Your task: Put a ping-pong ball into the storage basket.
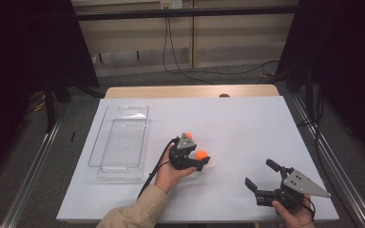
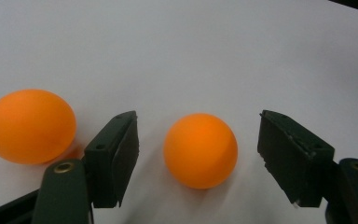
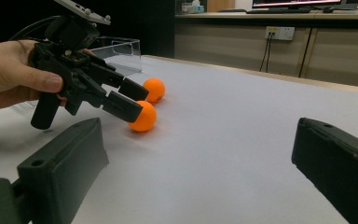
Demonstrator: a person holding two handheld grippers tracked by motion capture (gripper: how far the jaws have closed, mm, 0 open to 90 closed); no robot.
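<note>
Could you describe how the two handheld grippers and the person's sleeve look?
Both the left gripper and the right gripper are black, each with two blocky jaws and a pistol-style handle. Each has a grey three-cornered plate with small screws on top. A black cable trails from the left one. The sleeve is beige.

A white surface (image 1: 247,123) spans the middle of the high view, with a strip of bare wood showing along its far edge. Lying on it, left of centre in the frame, is a clear plastic tray (image 1: 120,140) set lengthwise. Near the centre sit two orange balls: one ball (image 1: 202,155) and, just up and left of it, a second ball (image 1: 188,135), close together but apart. Both rest directly on the white surface.
</note>
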